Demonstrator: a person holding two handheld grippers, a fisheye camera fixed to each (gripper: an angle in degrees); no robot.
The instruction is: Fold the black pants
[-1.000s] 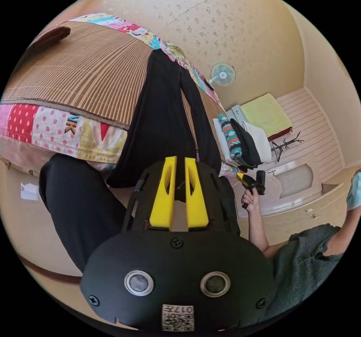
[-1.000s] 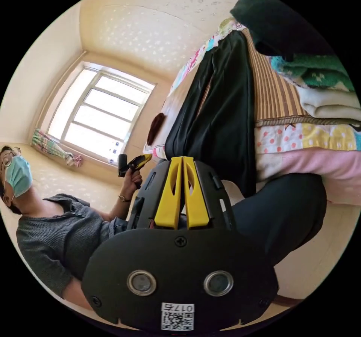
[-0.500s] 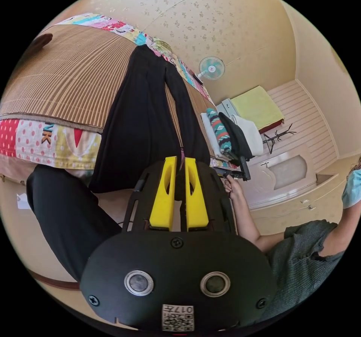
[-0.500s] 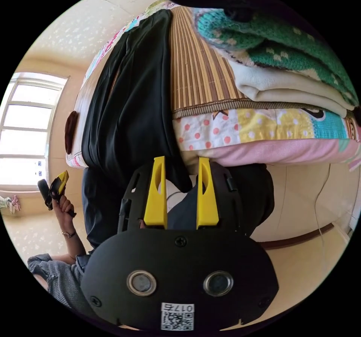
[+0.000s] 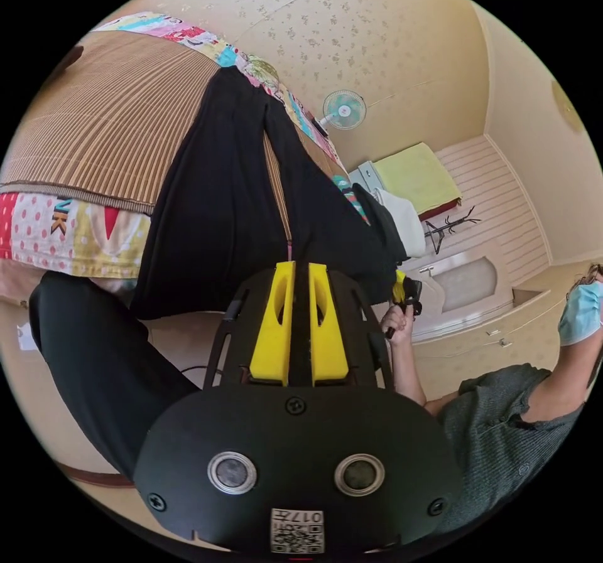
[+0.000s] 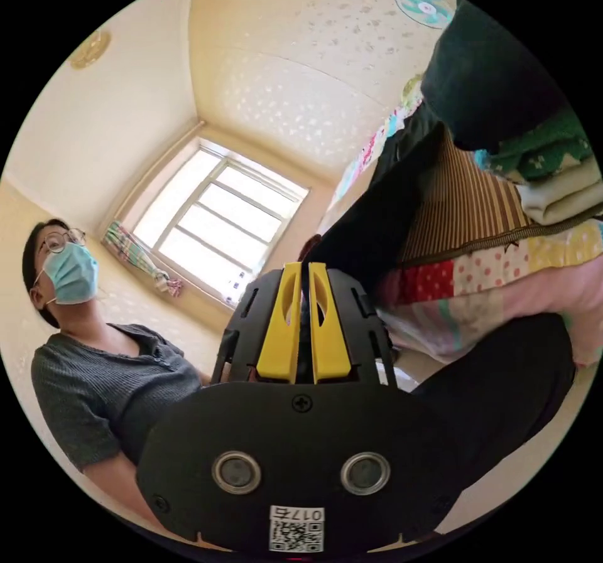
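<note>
The bed (image 5: pixel 75 230) takes up the upper left of the left gripper view, with a striped mat (image 5: pixel 107 117) on top and a patchwork sheet along its edge. The pants (image 5: pixel 220 199) lie spread across the mat in the middle of the frame, legs running toward the top, waist end hanging over the bed edge near the center. In the right gripper view the pants (image 6: pixel 377 224) are right of center on the mat (image 6: pixel 465 211).

The left gripper (image 5: pixel 300 274) sits bottom center, yellow jaws nearly together with dark cloth between them, looks clamped on the pants' waist. The right gripper (image 6: pixel 303 274) has jaws about closed too, with something dark in the slit; can't tell for sure that it's the pants.

A pile of folded clothes (image 5: pixel 389 224) sits right of center, and a small fan (image 5: pixel 344 109) above it.
</note>
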